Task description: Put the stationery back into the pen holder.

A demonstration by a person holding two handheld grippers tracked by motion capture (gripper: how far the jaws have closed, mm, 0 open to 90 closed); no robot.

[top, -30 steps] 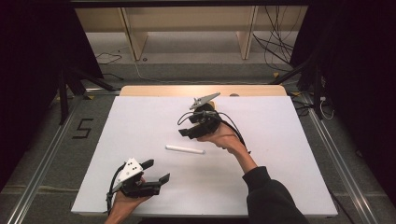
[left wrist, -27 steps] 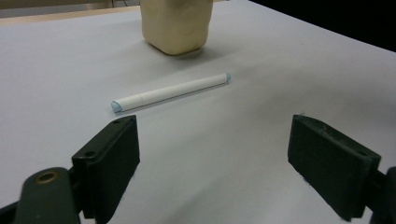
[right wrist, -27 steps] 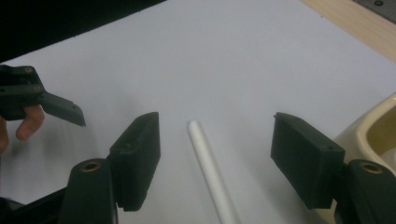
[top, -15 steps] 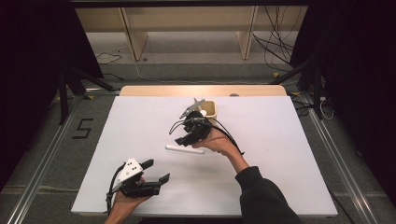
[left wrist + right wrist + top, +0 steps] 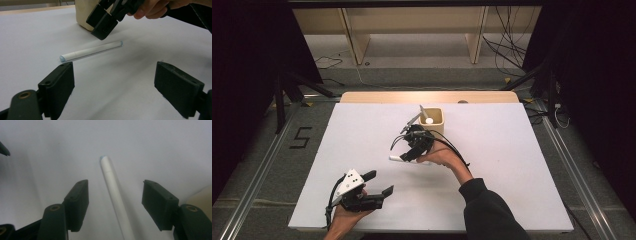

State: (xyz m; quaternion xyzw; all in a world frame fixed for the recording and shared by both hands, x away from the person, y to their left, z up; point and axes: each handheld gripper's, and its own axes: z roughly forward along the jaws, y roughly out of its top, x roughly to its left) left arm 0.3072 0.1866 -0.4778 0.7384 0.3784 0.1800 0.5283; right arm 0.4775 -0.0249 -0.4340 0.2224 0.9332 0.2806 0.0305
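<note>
A white pen (image 5: pixel 395 158) with light blue ends lies flat on the white table (image 5: pixel 512 165), a little in front of a cream cup (image 5: pixel 438 121). My right gripper (image 5: pixel 408 152) hangs just above the pen, tilted down. In the right gripper view it (image 5: pixel 115 203) is open, and the pen (image 5: pixel 113 192) runs between the two jaws without touching either. My left gripper (image 5: pixel 379 183) is open and holds nothing, near the table's front left. From the left gripper view the pen (image 5: pixel 91 51) lies ahead, under the right gripper (image 5: pixel 103 22).
The cream cup (image 5: pixel 83 13) holds a white stick and a small white round thing (image 5: pixel 429 120). A wooden strip (image 5: pixel 377 97) edges the table's far side. Cables lie on the floor beyond it, at the right (image 5: pixel 512 55).
My right gripper has come down and toward the front left, away from the cup and over the pen, so the cup is uncovered. The left gripper has stayed put.
</note>
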